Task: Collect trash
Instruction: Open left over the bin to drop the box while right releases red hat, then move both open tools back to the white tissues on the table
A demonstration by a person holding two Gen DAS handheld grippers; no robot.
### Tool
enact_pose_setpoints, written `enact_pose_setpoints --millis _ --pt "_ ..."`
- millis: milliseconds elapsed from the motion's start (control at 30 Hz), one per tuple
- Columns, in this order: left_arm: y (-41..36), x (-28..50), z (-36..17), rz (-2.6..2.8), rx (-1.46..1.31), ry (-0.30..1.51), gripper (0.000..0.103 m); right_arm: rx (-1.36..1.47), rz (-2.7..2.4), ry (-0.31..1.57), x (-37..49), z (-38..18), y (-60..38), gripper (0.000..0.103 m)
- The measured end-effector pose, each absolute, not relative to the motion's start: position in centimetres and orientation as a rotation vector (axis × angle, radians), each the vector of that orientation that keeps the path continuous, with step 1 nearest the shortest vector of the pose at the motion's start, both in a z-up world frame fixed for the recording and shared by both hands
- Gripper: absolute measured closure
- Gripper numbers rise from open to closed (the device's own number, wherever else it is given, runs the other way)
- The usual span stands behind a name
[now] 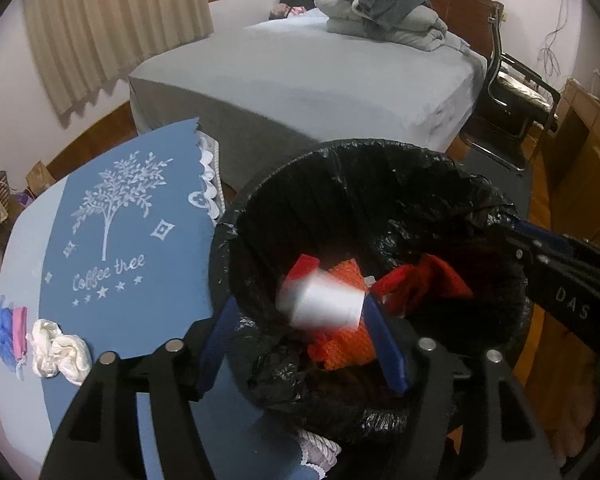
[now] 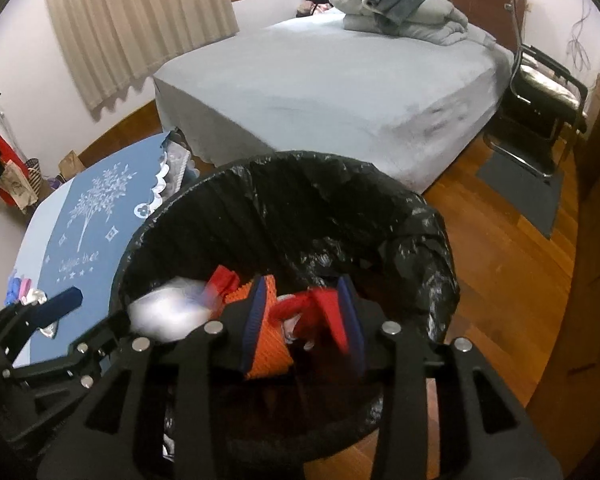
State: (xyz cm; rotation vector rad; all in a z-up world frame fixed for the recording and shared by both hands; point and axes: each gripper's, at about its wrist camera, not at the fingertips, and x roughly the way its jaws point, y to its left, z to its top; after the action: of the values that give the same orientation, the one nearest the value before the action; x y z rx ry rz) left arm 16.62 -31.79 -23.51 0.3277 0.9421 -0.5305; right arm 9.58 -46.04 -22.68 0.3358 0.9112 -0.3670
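Both grippers held side by side, pointing forward and down.

The left gripper has its blue-padded fingers spread wide apart, with nothing pinched between them. The right gripper sits just to its right, its fingers parted more narrowly; whether they pinch anything is unclear.

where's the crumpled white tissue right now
In the left wrist view the crumpled white tissue lies on the blue tablecloth, lower left, beside a blue-and-pink bundle.
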Motion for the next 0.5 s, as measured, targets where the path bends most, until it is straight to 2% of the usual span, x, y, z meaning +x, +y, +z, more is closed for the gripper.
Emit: enact_pose_setpoints --millis 500 --pt "-24.9 15.9 -18.6 -0.451 0.265 0.855 0.034 0.338 -0.319 0.878 8.7 -20.9 -41.9 0.065"
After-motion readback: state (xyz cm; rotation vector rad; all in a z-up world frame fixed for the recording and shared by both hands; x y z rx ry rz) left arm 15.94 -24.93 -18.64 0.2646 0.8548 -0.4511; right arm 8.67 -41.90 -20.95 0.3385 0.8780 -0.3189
